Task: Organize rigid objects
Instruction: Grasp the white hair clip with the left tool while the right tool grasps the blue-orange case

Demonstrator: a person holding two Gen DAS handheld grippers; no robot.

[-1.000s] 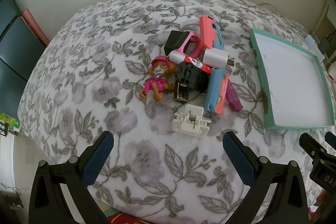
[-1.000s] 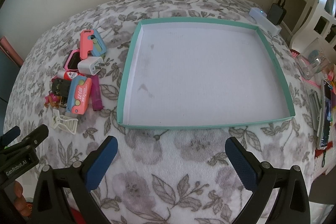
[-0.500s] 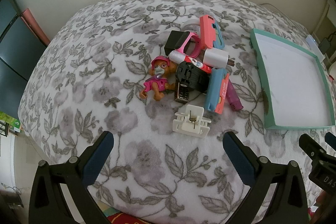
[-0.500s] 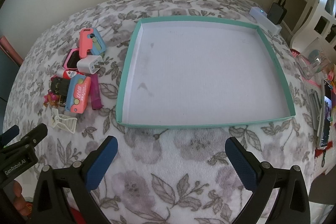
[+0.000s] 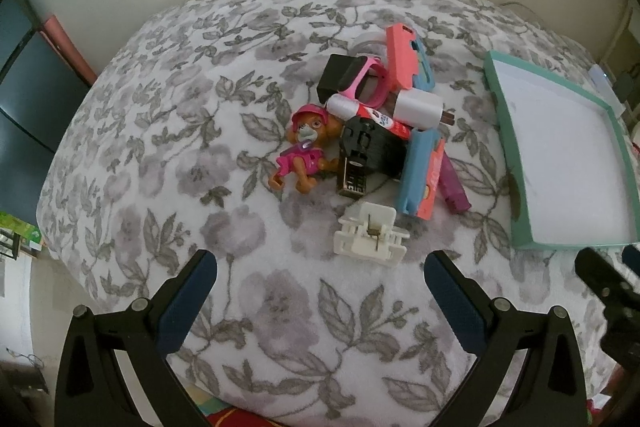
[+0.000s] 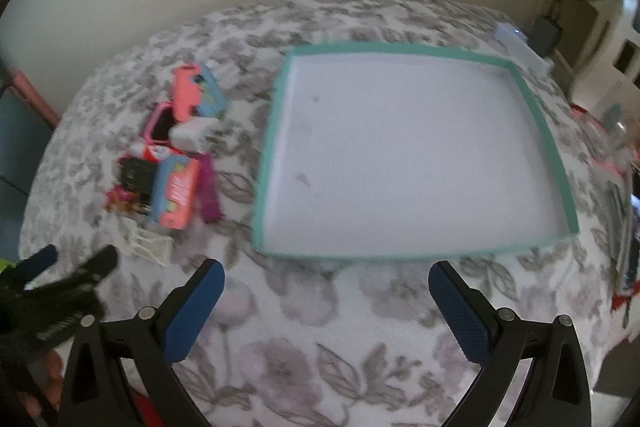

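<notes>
Both tongs gape wide and empty over the floral blanket.

Left tongs face a white clip; beyond it a pile: one dog figure, one black gadget, two pink-and-blue cases, one charger, one pink watch, one purple stick. Right tongs face one teal tray, bare inside, just right of the pile.
</notes>
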